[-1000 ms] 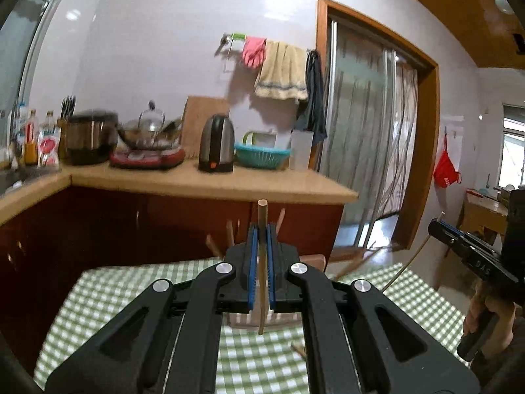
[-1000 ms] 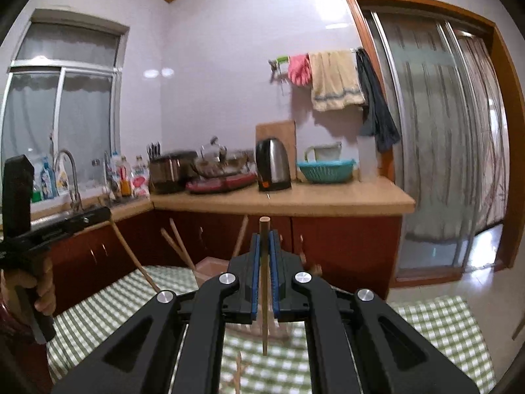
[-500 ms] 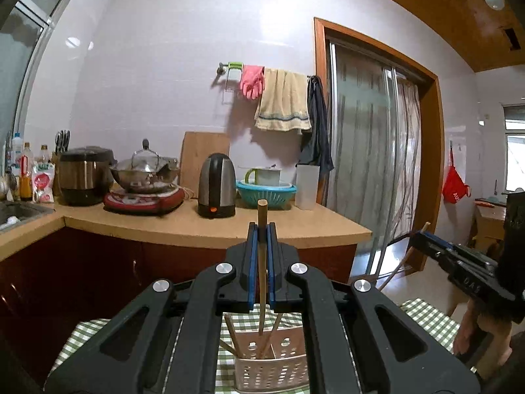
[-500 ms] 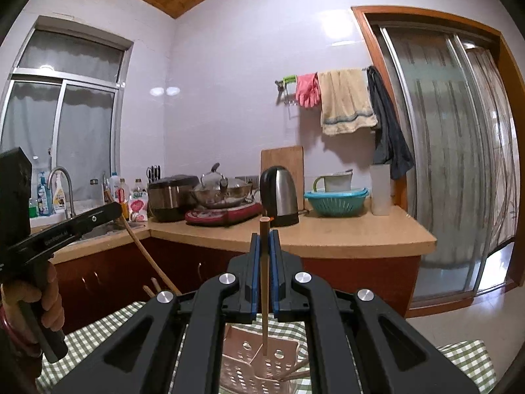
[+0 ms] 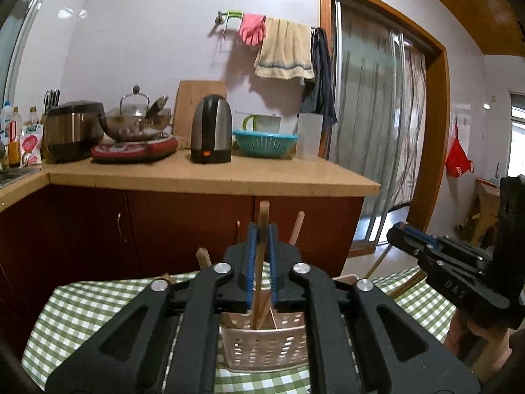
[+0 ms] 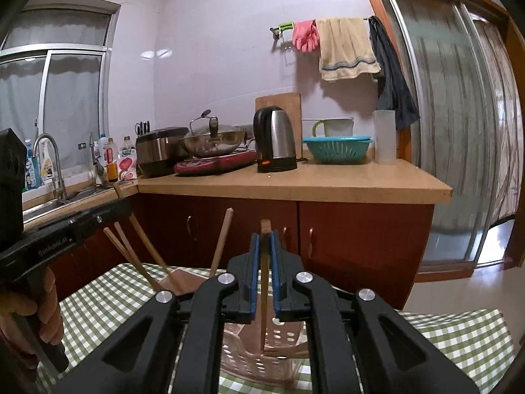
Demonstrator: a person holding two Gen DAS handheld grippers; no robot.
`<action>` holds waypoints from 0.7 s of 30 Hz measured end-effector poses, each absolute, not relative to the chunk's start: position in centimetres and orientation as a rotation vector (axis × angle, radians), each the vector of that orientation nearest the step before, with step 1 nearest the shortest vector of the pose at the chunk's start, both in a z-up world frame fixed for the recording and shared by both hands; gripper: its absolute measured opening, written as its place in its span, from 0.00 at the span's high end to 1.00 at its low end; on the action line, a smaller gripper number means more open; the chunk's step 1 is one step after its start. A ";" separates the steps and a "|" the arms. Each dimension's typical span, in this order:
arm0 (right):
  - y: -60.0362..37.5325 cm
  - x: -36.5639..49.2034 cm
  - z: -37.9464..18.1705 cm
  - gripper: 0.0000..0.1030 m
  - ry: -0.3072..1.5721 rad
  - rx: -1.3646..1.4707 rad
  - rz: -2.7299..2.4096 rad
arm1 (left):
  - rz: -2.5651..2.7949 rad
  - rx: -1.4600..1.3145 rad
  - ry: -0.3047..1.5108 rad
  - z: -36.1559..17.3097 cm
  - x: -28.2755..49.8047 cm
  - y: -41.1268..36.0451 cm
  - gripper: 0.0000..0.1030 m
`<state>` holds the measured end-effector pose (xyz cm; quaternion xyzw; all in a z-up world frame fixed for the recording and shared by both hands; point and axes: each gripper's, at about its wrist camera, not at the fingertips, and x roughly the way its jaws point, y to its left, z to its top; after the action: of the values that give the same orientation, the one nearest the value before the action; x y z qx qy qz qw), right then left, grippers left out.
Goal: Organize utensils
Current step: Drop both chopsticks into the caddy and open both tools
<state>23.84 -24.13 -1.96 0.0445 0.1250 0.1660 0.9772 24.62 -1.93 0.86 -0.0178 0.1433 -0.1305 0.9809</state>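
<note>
Left gripper (image 5: 261,262): fingers opening, wooden chopstick (image 5: 262,249) between the blue pads with a slight gap on both sides, lower end down in the perforated utensil basket (image 5: 265,344). Right gripper (image 6: 263,275): same, fingers opening, its own chopstick (image 6: 264,289) upright between the pads, visibly loose, tip inside the basket. Basket sits on the desk with the green checked cloth (image 5: 85,312), below both grippers. More chopsticks lean in it; one (image 6: 220,243) slants up beside the right gripper. Person's hand (image 6: 42,308) on the left gripper's handle.
</note>
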 end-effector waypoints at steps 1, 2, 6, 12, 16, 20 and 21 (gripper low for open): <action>-24.2 23.6 -1.8 0.73 0.246 0.095 0.334 | -0.262 -0.036 0.292 0.7 24.7 -1.9 0.75; -24.2 23.3 -1.6 0.64 0.233 0.095 0.328 | -0.260 -0.038 0.292 0.7 24.7 -1.9 0.67; -24.4 21.8 -0.5 0.58 0.196 0.077 0.319 | -0.269 -0.037 0.274 1.1 24.0 -1.8 0.55; -25.1 17.8 0.5 0.50 0.149 0.056 0.301 | -0.289 -0.024 0.259 1.9 21.6 -2.0 0.42; -25.6 14.9 -0.6 0.49 0.156 0.040 0.280 | -0.292 -0.029 0.259 1.3 19.0 -1.9 0.41; -25.9 12.3 -3.0 0.49 0.194 0.018 0.264 | -0.274 -0.047 0.273 -0.4 16.3 -1.7 0.41; -25.9 11.6 -3.9 0.49 0.213 0.016 0.263 | -0.267 -0.052 0.275 -0.9 15.6 -1.6 0.41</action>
<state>11.55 -25.94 -3.88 0.0080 0.1057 0.1306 0.9857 15.61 -1.61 -0.85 -0.0256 0.1367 -0.1328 0.9813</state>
